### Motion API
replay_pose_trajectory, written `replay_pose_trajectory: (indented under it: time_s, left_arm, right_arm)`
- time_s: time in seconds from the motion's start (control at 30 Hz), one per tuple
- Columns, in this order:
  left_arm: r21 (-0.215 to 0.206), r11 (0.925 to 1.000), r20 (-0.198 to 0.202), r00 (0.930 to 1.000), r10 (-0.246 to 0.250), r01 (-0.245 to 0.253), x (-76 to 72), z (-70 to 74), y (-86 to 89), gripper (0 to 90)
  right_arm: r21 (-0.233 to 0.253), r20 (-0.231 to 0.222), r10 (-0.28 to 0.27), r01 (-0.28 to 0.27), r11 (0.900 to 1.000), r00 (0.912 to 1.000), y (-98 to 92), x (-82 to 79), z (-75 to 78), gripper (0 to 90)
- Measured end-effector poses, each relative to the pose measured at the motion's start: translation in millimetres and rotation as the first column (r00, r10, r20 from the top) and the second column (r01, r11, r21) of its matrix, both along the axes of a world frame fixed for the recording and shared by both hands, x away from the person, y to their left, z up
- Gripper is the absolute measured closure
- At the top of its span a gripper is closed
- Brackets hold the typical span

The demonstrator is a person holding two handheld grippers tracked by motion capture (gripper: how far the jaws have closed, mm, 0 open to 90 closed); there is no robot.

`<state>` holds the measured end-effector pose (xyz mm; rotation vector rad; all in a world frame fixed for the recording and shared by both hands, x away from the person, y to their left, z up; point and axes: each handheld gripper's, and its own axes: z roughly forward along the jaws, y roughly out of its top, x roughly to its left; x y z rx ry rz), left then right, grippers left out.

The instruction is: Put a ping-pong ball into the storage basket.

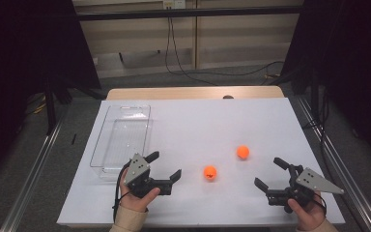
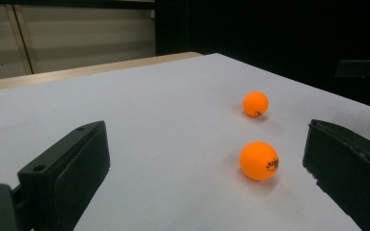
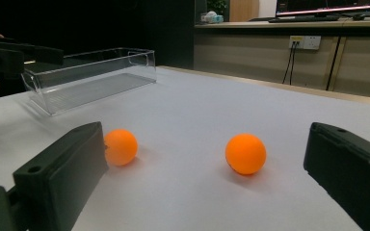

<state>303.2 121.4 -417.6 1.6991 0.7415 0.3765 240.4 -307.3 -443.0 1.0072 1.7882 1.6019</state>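
Note:
Two orange balls lie on the white table top (image 1: 198, 121). The nearer ball (image 1: 210, 172) (image 2: 259, 160) (image 3: 121, 147) rests just right of my left gripper (image 1: 165, 166) (image 2: 204, 144), which is open with nothing between its jaws. The farther ball (image 1: 243, 152) (image 2: 255, 104) (image 3: 245, 153) lies up and left of my right gripper (image 1: 269, 173) (image 3: 204, 149), also open and holding nothing. In the right gripper view the farther ball sits between the jaws' line of sight, still ahead of the tips.
A clear plastic tray (image 1: 121, 140) (image 3: 91, 72) stands along the table's left side, just beyond the left gripper (image 3: 9, 55). The table's wooden far edge (image 1: 193, 93) borders the white top. Cables hang behind the table.

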Motion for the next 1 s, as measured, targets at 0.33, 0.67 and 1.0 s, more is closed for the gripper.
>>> replay_pose_trajectory:
  time_s: [0.33, 0.67, 1.0]
  left_arm:
    - [0.006, 0.9998, -0.006, 0.9998, -0.02, 0.02, 0.5, -1.6, -8.5, 2.5]
    - [0.023, 0.9985, -0.004, 0.9987, -0.05, 0.05, -0.2, -1.2, -17.6, 2.5]
    - [0.039, 0.9962, -0.015, 0.9969, -0.077, 0.077, 0.6, -4.3, -27.4, 2.5]
  right_arm:
    - [-0.001, -0.001, 0.001, -0.001, 1.0, 1.0, 0.0, 0.1, -0.2, 0.8]
    - [-0.002, -0.005, 0.008, -0.008, 1.0, 1.0, 1.0, 0.1, -0.3, 1.1]
    - [0.0, -0.001, 0.006, -0.006, 1.0, 1.0, 0.6, 0.2, -0.3, 1.1]
